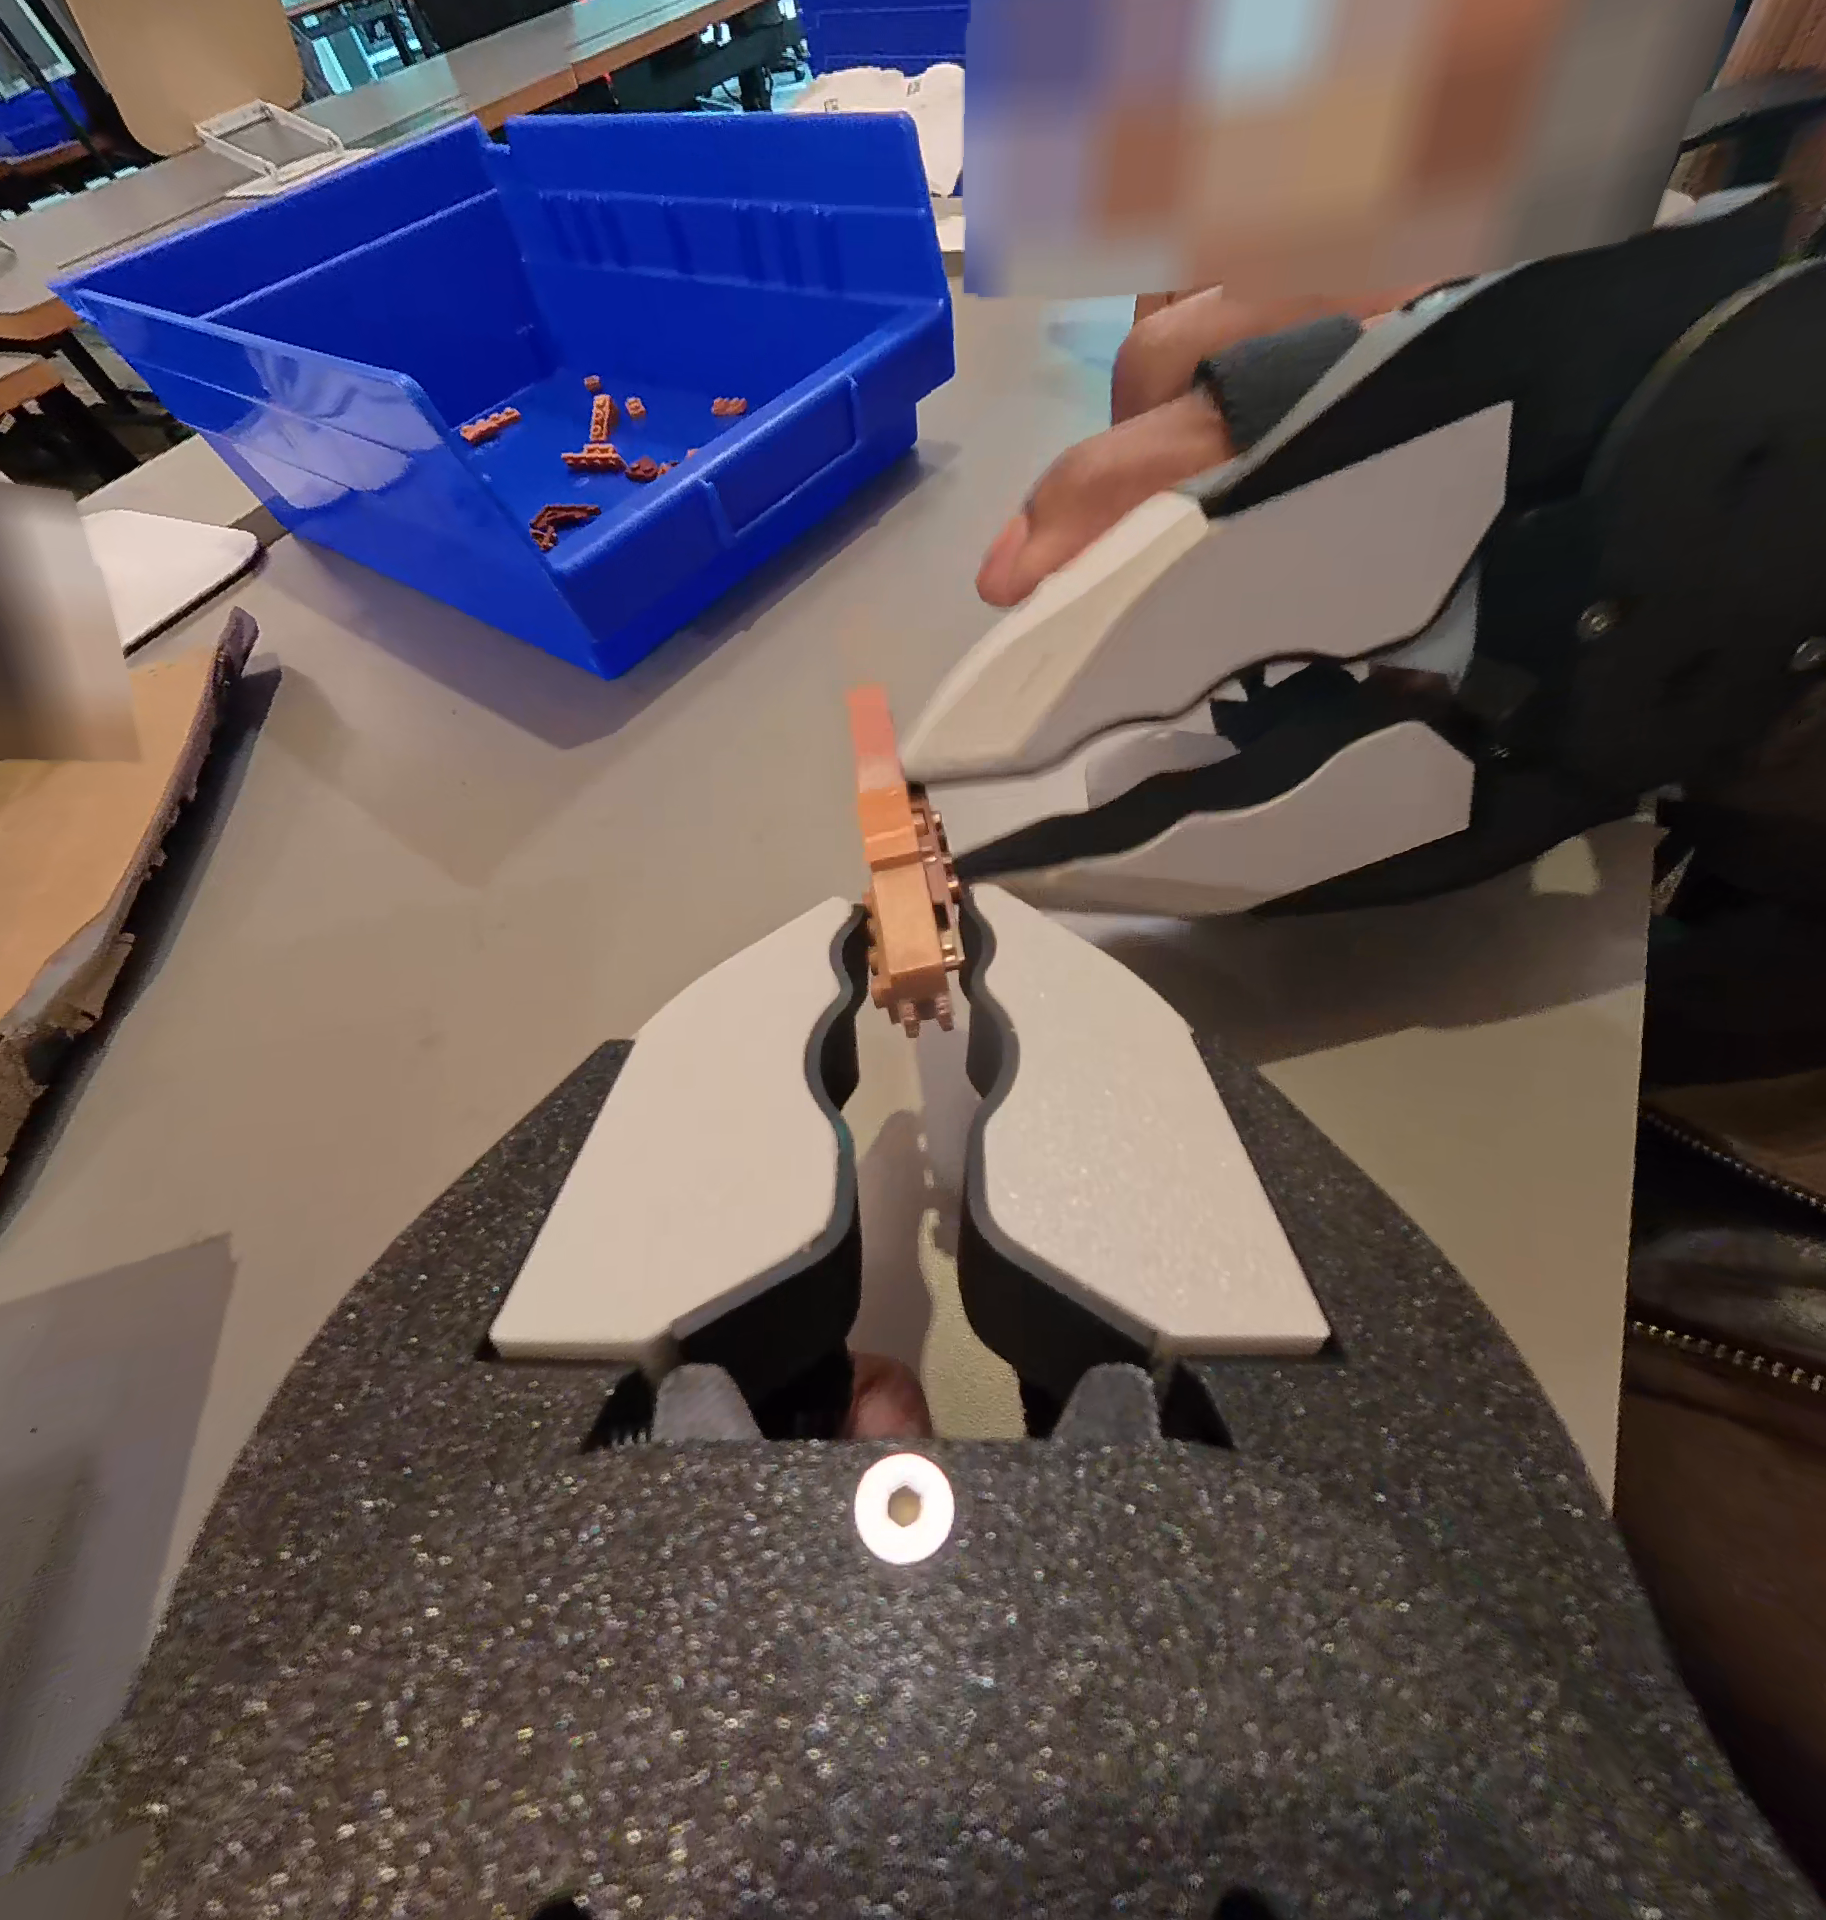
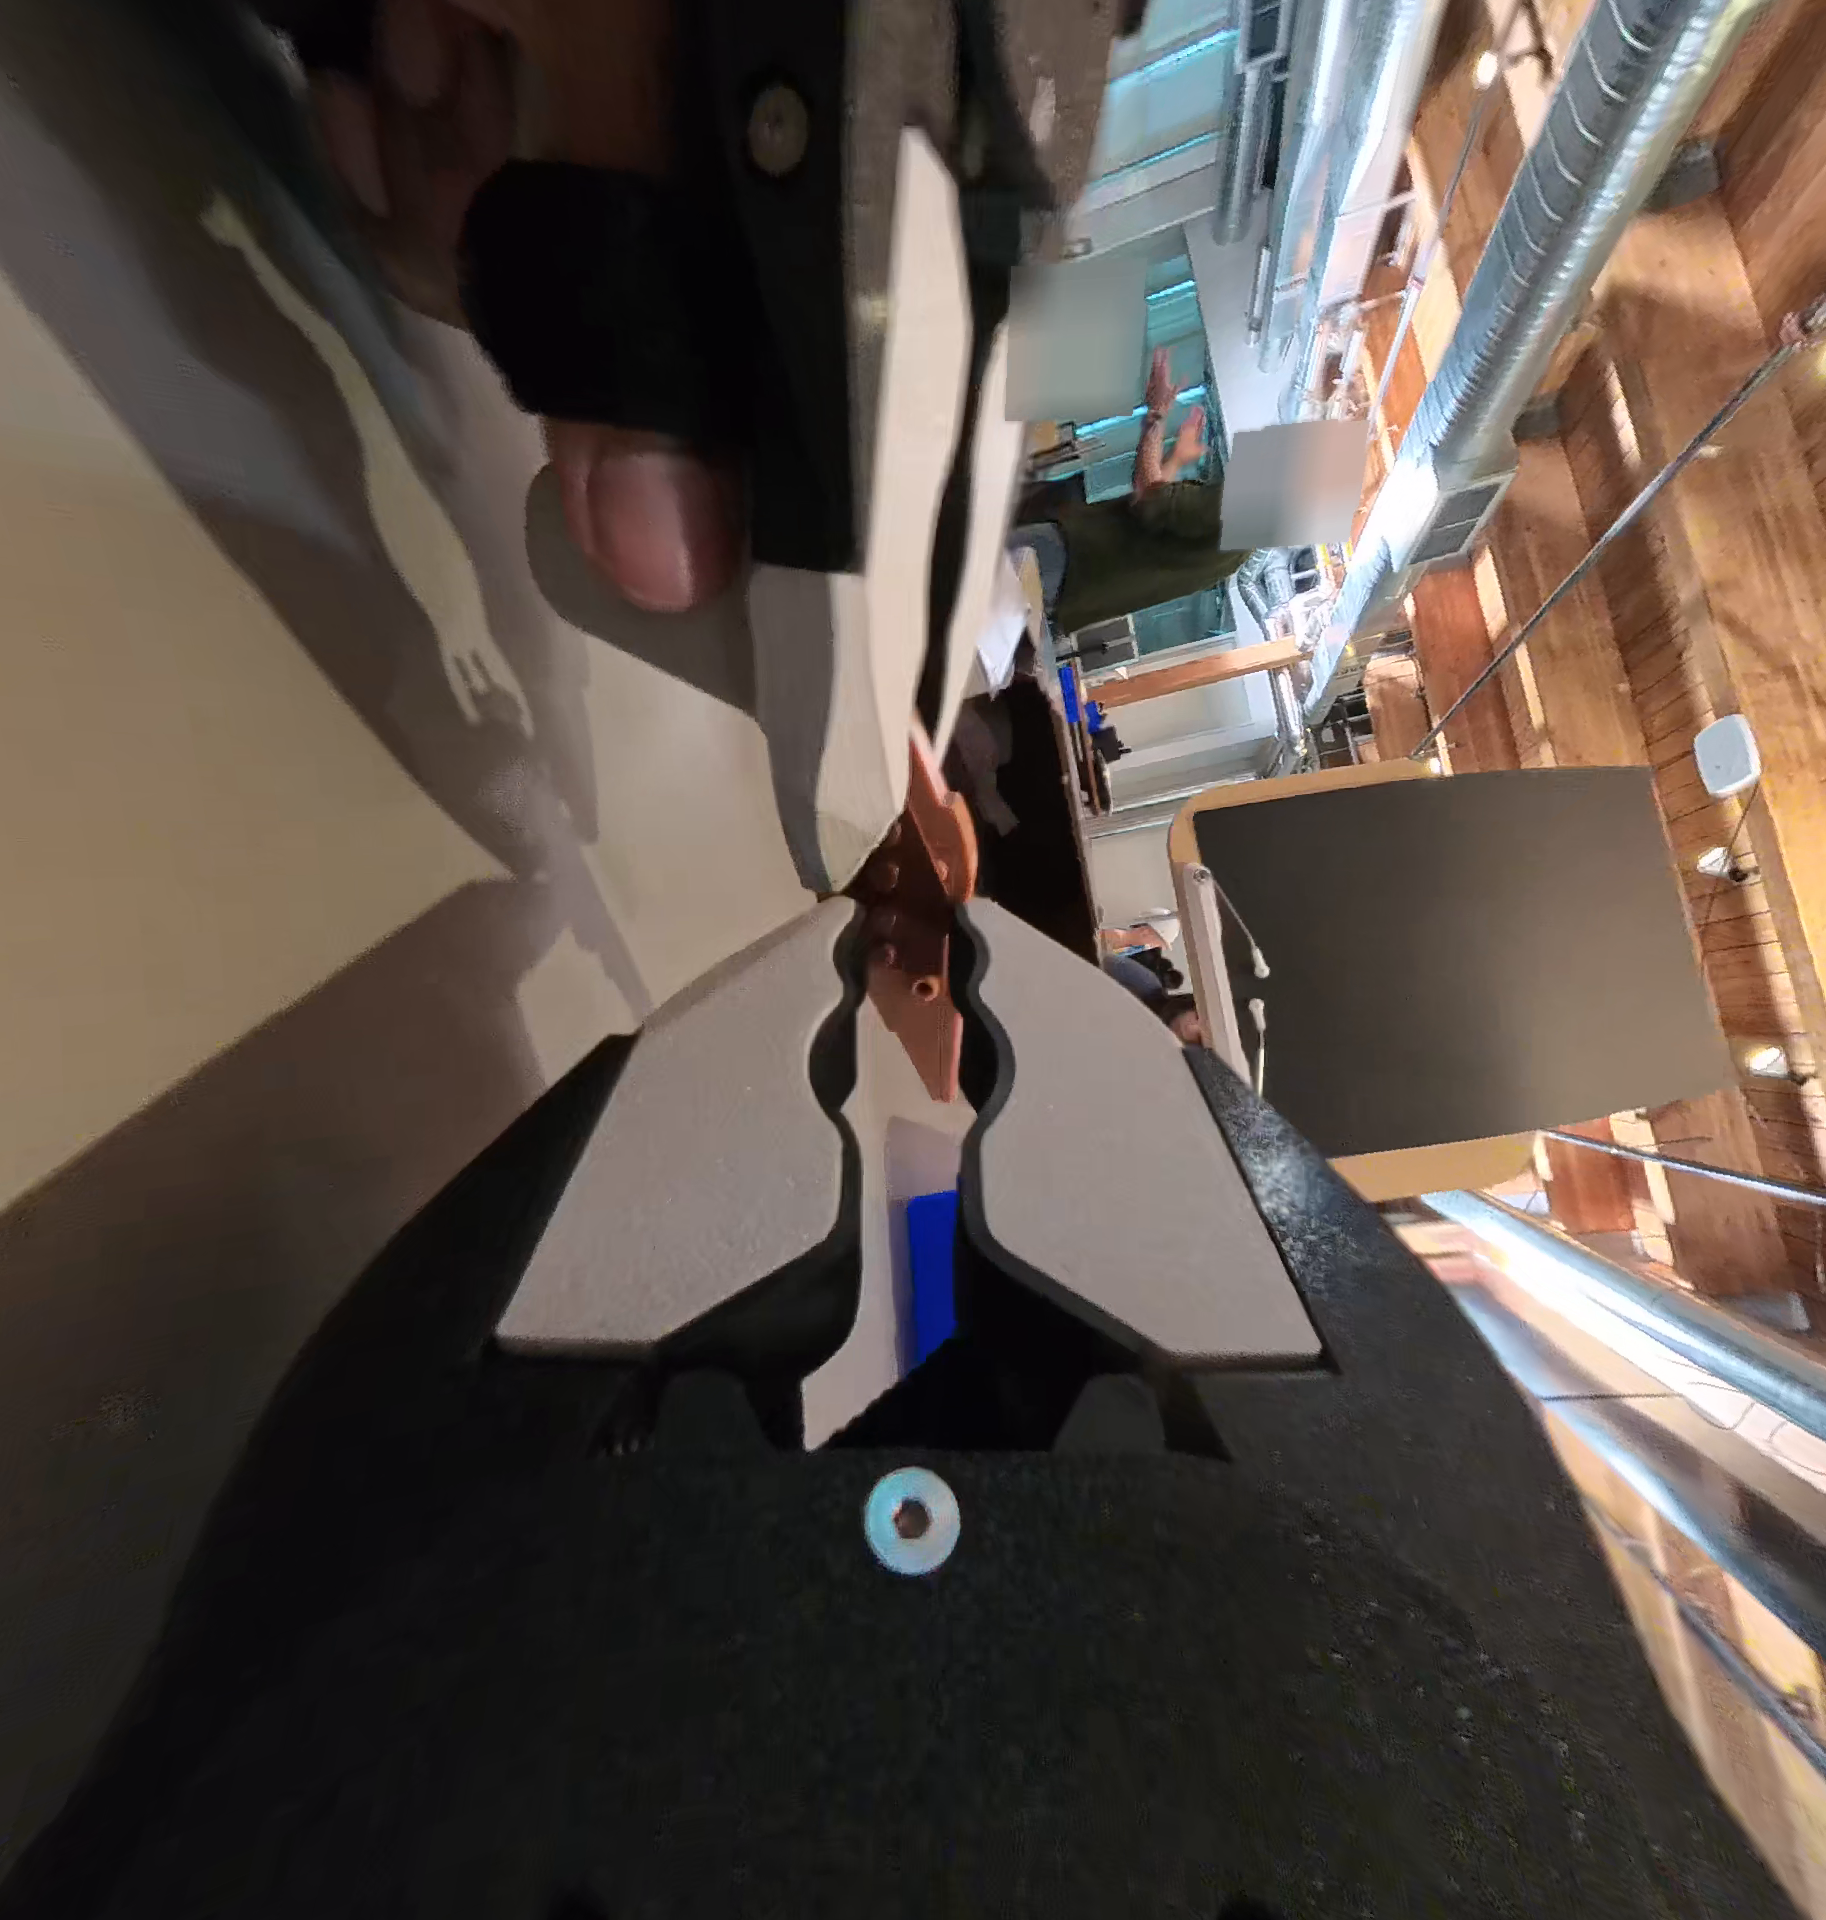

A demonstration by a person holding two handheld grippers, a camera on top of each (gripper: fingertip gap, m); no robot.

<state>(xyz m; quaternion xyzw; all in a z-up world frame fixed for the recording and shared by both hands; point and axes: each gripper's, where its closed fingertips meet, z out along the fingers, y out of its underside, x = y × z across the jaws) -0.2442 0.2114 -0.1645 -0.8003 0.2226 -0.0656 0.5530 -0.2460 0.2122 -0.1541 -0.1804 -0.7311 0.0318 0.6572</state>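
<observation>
My left gripper (image 1: 911,935) is shut on the lower end of a brown brick assembly (image 1: 893,831) and holds it upright above the grey table (image 1: 473,883). My right gripper (image 1: 940,821) reaches in from the right, and its fingertips close on the studded middle of the same assembly. In the right wrist view, my right gripper (image 2: 904,935) has the brown assembly (image 2: 924,997) pressed between its pads. The left gripper's fingers (image 2: 857,727) meet it from above, tip to tip. A person's hand (image 1: 1096,499) holds the right gripper.
A blue bin (image 1: 389,416) with several loose brown bricks (image 1: 597,436) stands at the back left. Torn cardboard (image 1: 47,862) lies at the left edge. A dark zippered bag or garment (image 1: 1740,1299) is at the right. A black panel (image 2: 1449,956) stands beyond the table. The grippers are tip to tip, or close to it.
</observation>
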